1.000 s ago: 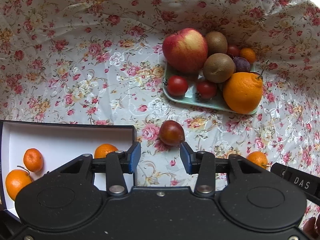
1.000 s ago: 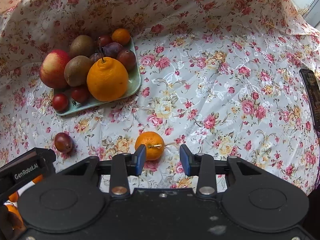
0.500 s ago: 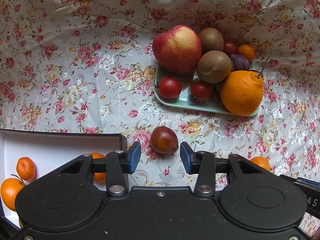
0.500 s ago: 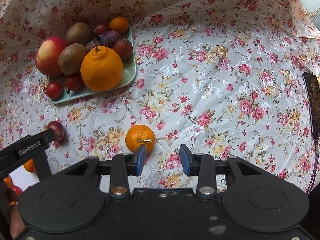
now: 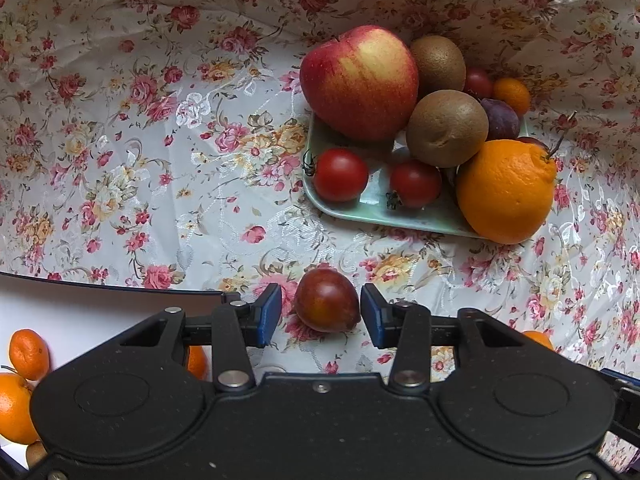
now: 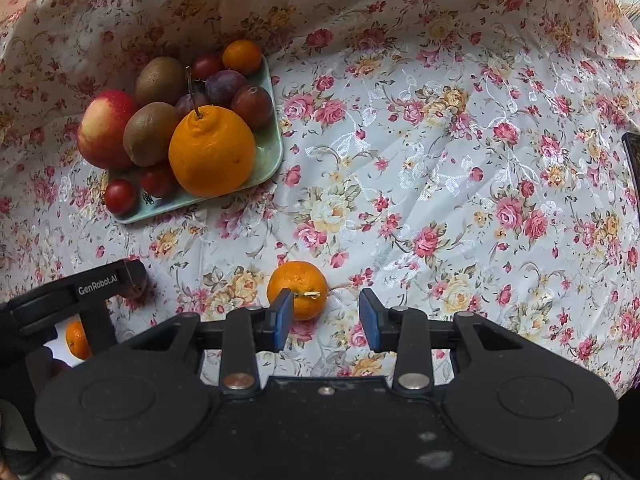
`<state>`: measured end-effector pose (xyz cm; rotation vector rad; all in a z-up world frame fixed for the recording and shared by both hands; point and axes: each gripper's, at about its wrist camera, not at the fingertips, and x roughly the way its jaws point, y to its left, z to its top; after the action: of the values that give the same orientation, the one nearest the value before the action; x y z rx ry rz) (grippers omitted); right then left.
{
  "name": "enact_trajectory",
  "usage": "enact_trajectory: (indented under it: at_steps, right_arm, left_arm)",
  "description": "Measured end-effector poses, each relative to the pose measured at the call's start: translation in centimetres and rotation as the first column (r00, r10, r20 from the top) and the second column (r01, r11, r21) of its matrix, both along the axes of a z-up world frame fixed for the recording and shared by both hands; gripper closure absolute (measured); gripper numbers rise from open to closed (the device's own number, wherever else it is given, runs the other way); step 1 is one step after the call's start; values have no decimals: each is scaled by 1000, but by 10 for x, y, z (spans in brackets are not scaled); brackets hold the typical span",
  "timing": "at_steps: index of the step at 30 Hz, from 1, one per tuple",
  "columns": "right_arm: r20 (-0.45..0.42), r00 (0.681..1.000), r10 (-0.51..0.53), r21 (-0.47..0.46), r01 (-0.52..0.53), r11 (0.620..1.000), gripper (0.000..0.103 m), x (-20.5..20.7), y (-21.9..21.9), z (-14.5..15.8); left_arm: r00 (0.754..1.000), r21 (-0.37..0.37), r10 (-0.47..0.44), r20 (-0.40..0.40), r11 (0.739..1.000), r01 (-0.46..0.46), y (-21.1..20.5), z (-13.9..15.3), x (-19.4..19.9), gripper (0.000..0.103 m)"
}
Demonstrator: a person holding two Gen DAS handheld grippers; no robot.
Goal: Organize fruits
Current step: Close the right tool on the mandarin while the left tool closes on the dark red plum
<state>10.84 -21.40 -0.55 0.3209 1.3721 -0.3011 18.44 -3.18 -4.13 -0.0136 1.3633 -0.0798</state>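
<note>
Near counter's front edge | left claw [image 5: 316, 315] spread around dark red round plum [image 5: 327, 300] | right claw [image 6: 325, 315] spread, small orange tangerine [image 6: 297, 289] just beside | white box [image 5: 100, 304] part-filled, green plate [image 5: 372, 204] still loaded

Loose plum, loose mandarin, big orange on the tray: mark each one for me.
loose plum [image 5: 327, 301], left wrist view, middle of its dark red skin.
loose mandarin [image 6: 300, 284], right wrist view, upper front, above the stem.
big orange [image 6: 212, 152], right wrist view, centre of its peel.
</note>
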Motion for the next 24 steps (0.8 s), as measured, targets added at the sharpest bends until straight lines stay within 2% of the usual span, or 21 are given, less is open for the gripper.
enact_trajectory:
  at_steps: [6, 13, 24]
  right_arm:
    - [7, 1000, 14, 18, -14, 1000, 65, 9, 1, -2]
    - [-50, 999, 2, 57, 0, 998, 65, 22, 0, -21]
    - [-92, 996, -10, 59, 15, 998, 65, 31, 15, -44]
  left_arm:
    - [999, 21, -35, -21, 999, 35, -7, -8, 2, 51]
    - [997, 20, -18, -78, 1000, 19, -7, -20, 8, 51]
    - [996, 31, -34, -88, 999, 37, -8, -21, 9, 51]
